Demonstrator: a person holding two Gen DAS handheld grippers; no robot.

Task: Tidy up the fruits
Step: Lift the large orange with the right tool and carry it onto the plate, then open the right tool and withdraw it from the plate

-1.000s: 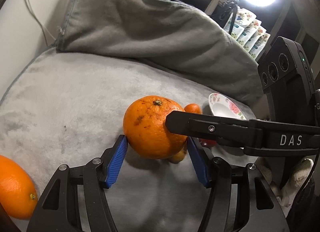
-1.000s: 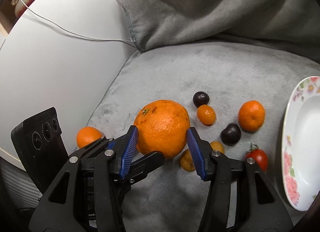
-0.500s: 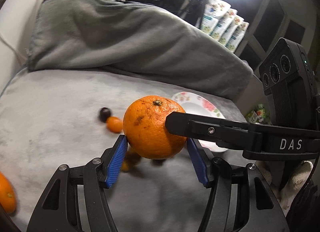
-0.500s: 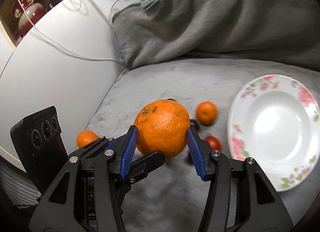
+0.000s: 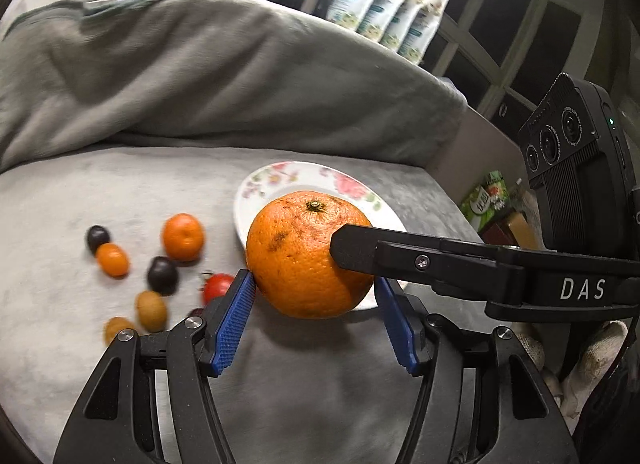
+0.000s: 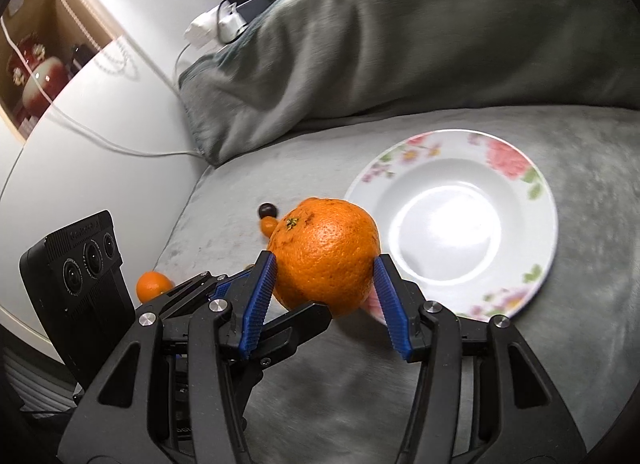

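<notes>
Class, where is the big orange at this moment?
The big orange is held off the grey blanket between both grippers, right and left, by the flowered plate's near-left rim.

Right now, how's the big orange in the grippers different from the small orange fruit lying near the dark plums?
The big orange is far larger than the small orange fruit. The big orange is held off the cloth between both hand-held grippers; the small orange fruit lies untouched on the grey blanket. Both are round and orange.

A big orange point(image 5: 306, 258), stem end up with dark blemishes, hangs above the near rim of an empty floral plate point(image 6: 472, 223); smaller fruits point(image 5: 160, 264) lie scattered beside it.
</notes>
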